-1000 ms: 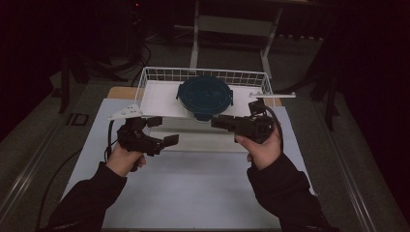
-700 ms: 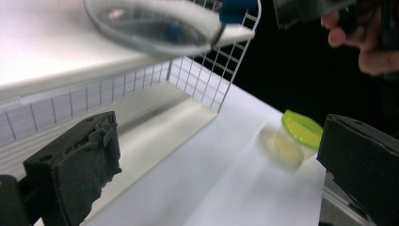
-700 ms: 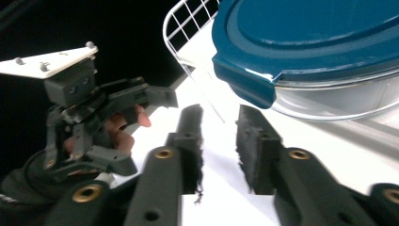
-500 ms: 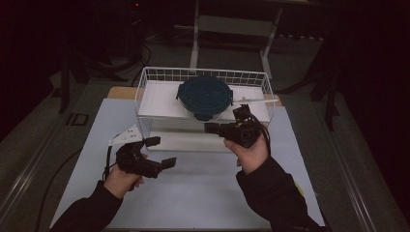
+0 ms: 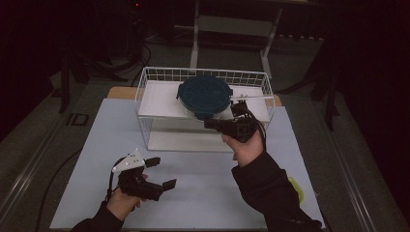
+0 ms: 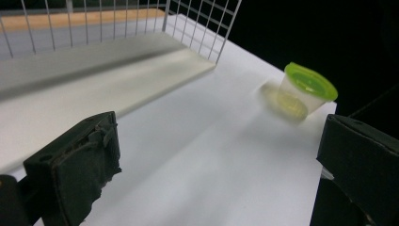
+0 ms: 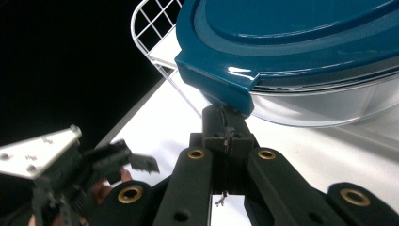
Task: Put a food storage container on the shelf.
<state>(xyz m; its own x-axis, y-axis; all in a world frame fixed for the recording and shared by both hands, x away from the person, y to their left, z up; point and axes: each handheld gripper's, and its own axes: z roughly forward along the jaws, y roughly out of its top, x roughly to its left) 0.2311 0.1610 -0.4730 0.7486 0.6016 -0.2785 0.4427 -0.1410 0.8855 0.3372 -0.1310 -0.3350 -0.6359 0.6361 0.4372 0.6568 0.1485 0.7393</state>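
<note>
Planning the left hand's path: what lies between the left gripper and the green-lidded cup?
Nothing: the left gripper view shows bare white table from the left gripper to the green-lidded cup.

A dark room surrounds the white table [image 5: 203,193]; a grey metal stand [image 5: 232,29] behind, cables on the floor.

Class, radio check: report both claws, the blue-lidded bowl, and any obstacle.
Right claw shut, tips under the blue lid's tab, nothing between its jaws. Left claw open, low over the table. Bowl sits in the wire basket; basket wall in the way.
</note>
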